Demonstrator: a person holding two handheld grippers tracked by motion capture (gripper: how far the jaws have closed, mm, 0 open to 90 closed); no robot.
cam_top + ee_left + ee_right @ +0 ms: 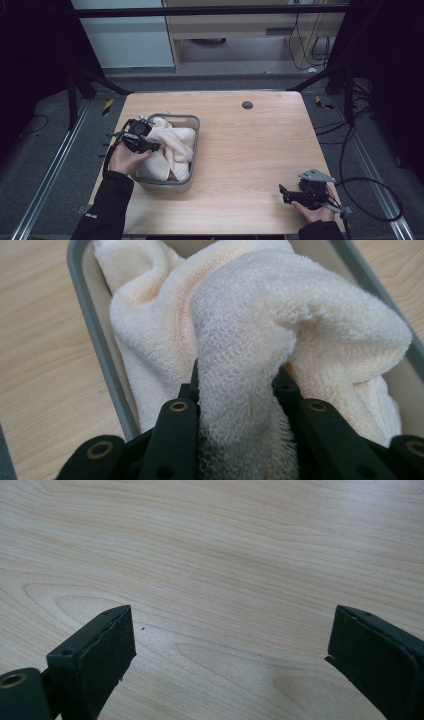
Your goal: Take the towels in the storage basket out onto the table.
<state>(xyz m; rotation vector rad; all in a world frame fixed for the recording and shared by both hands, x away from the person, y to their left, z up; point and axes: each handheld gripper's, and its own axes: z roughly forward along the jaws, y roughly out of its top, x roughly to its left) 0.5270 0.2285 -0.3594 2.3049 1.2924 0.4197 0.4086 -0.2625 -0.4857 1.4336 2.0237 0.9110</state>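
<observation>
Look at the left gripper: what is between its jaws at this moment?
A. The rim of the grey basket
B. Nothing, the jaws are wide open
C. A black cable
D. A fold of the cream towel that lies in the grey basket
D: in the left gripper view the left gripper is shut on a fold of the towel, which rises out of the grey basket.

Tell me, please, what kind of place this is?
Probably a lab or workshop recording station, not a home: a bare wooden table on grey carpet, black metal frame struts around it, and loose cables trailing over the floor.
</observation>
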